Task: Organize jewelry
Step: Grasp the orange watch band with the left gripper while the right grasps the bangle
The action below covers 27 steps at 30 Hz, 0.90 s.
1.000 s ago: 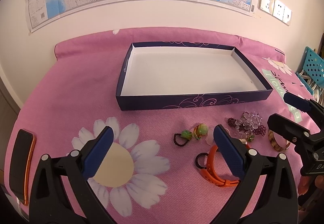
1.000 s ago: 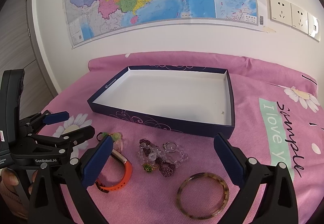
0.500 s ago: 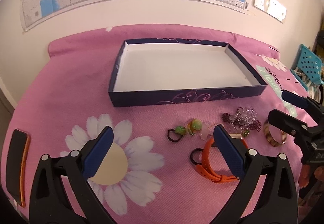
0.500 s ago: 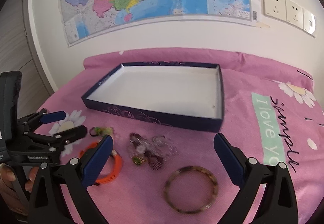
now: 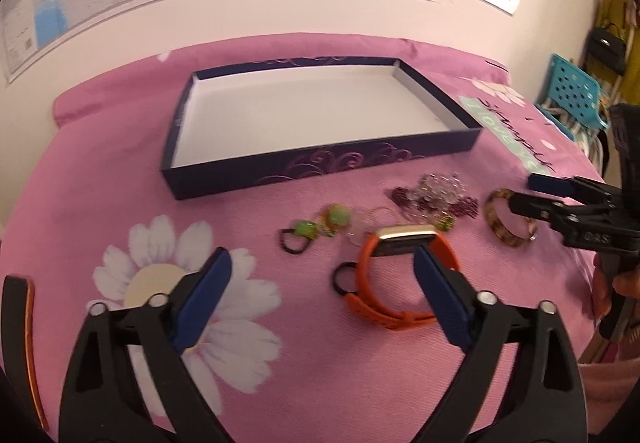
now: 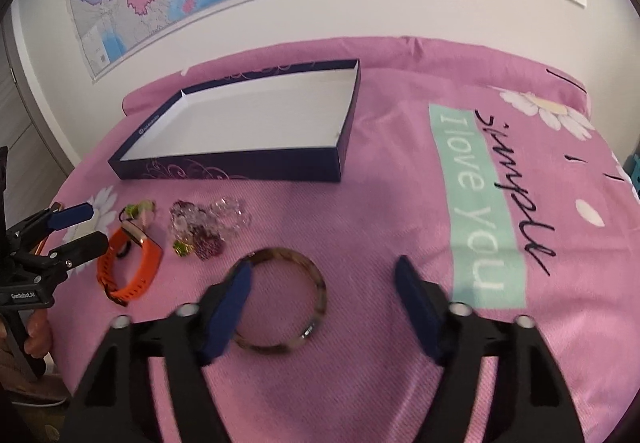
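Both claws gape: left claw (image 5: 322,279) by watch (image 5: 400,275), right claw (image 6: 324,287) over bangle (image 6: 316,279).

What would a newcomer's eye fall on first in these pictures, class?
The open dark-blue box with its bare white floor, lying on the pink bedspread. In front of it lies the jewelry: a bright orange watch between the left gripper's open fingers, and a mottled brown bangle under the open right gripper.

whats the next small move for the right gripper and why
Probably shift the right gripper a little left and lower it so its open jaws straddle the rim of the brown bangle. Only its left finger overlaps the bangle, nothing is held, and the box is empty.
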### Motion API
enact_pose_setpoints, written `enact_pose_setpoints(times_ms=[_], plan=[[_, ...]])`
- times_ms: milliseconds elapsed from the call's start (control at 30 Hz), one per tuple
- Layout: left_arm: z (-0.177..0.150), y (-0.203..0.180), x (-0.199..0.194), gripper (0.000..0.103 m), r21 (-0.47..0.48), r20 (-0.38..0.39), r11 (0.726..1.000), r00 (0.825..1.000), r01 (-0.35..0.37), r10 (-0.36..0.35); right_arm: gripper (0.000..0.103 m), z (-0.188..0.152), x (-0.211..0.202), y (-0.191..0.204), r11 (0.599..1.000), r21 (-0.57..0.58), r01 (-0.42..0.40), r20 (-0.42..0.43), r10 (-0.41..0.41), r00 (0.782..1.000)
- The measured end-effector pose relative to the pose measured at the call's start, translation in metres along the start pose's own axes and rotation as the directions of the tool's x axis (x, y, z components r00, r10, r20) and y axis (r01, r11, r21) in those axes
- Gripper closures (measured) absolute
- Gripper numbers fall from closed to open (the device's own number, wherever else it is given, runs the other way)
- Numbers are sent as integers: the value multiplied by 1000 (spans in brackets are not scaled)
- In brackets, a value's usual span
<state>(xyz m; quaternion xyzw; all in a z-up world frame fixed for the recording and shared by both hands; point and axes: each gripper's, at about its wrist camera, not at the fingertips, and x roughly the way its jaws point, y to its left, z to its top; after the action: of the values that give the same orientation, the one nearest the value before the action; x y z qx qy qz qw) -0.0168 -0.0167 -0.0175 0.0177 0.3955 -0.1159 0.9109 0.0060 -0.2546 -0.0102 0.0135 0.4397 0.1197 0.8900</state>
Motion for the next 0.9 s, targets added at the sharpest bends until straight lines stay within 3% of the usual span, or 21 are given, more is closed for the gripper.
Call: enact_pose_setpoints(times_ms=[333, 433, 700, 900], plan=[[9, -3, 10, 65, 42, -42, 992, 992, 118, -117, 55, -3, -2, 2, 999, -40, 1, -20, -2, 1000], [9, -6, 13, 73, 63, -59, 989, 990, 135, -131, 58, -3, -2, 2, 999, -48, 0, -25, -1, 1000], [7, -7, 22, 81, 93, -125, 981, 980, 169, -157, 71, -2, 0, 2, 998, -67, 9, -32, -11, 999], [8, -9, 24, 93, 107, -138, 981, 979, 165, -150, 96, 1, 2, 2, 997, -79, 2, -33, -5, 999]])
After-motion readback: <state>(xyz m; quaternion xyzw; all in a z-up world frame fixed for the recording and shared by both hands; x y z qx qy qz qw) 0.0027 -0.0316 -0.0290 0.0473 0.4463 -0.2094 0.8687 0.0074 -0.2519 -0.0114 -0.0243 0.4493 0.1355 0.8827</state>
